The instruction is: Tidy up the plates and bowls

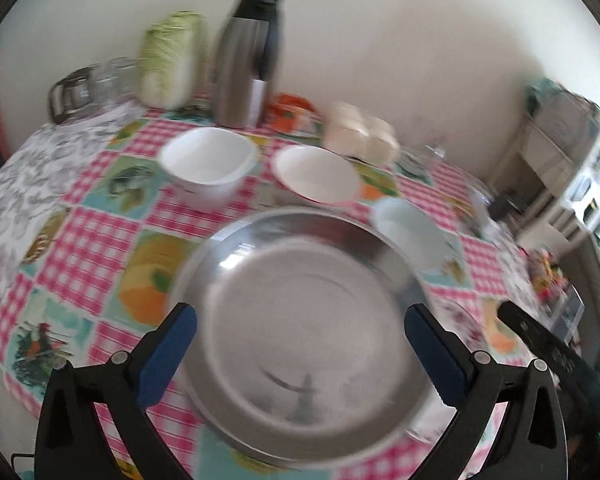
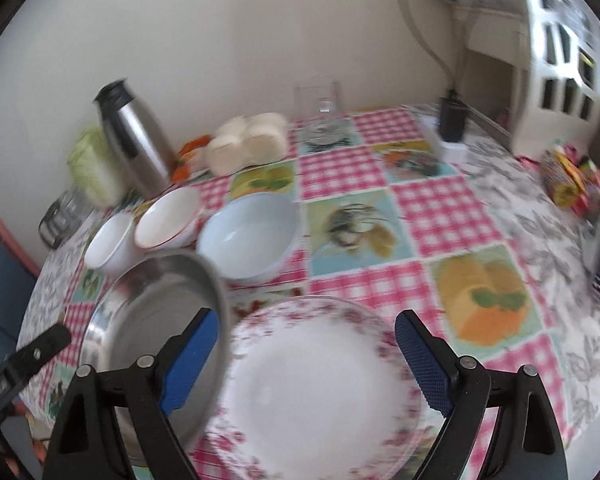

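Observation:
A wide steel plate (image 1: 300, 332) lies on the checked tablecloth, straight below my left gripper (image 1: 300, 312), which hangs open over it with nothing between its blue pads. A white plate with a pink flower rim (image 2: 320, 392) lies to the right of the steel plate (image 2: 156, 312), their edges meeting. My right gripper (image 2: 306, 320) is open above it and holds nothing. Behind the plates stand three bowls in a row: a deep white bowl (image 1: 208, 164), a shallow white bowl with a red rim (image 1: 316, 174) and a pale blue bowl (image 2: 248, 232).
Along the wall stand a steel thermos (image 1: 248, 60), a cabbage (image 1: 168, 60), glass jars (image 1: 92, 88) and a pale wrapped pack (image 2: 248, 140). A drinking glass (image 2: 320, 96), a power strip with a black plug (image 2: 448, 128) and bright snack packets (image 2: 572, 180) sit to the right.

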Tool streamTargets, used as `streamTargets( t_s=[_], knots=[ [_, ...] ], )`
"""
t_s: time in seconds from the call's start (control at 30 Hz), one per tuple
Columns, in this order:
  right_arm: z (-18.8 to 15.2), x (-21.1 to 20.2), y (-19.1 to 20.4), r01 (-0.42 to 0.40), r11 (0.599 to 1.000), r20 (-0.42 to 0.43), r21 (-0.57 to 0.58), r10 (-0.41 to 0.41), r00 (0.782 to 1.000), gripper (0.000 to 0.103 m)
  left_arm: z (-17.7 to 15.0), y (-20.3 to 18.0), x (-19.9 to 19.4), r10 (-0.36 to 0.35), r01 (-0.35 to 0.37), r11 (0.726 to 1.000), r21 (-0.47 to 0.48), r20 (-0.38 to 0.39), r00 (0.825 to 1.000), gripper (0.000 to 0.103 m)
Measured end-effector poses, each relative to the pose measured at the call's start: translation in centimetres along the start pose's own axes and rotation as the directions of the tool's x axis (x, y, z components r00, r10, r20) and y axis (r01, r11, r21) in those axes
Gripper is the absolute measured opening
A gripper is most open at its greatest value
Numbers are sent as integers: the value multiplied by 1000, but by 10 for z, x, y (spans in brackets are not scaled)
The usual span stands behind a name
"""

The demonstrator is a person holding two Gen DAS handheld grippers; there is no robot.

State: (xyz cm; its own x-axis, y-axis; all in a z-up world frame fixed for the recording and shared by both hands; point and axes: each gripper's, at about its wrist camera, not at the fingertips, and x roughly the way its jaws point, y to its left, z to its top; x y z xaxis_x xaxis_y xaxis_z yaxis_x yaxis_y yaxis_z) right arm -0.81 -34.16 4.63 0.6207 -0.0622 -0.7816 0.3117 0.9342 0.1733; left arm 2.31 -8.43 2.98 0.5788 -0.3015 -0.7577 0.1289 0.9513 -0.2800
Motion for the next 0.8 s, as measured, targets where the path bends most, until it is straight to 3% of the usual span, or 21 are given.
streamTargets(
  t_s=[0.23, 0.37, 0.47, 0.67, 0.8],
  knots=[
    [-7, 6, -54, 44, 989, -67, 142, -34, 997, 92, -20, -53, -13, -96, 98, 986, 137, -24, 995, 103],
    [-13, 10, -69, 54, 978, -100, 203, -34, 994, 92, -31, -68, -13, -192, 200, 973, 111, -80, 978, 103],
    [-15, 11, -78, 55, 971, -111, 232, -30, 993, 92, -39, -82, -13, -202, 213, 970, 120, -98, 975, 103],
    [-19, 8, -88, 50, 963, -109, 266, -22, 994, 92, -58, -99, -6, -266, 278, 959, 57, -165, 950, 103],
    [-21, 8, -91, 53, 961, -112, 273, -23, 993, 92, -69, -108, 0, -256, 271, 961, 54, -198, 946, 103]
  ],
)
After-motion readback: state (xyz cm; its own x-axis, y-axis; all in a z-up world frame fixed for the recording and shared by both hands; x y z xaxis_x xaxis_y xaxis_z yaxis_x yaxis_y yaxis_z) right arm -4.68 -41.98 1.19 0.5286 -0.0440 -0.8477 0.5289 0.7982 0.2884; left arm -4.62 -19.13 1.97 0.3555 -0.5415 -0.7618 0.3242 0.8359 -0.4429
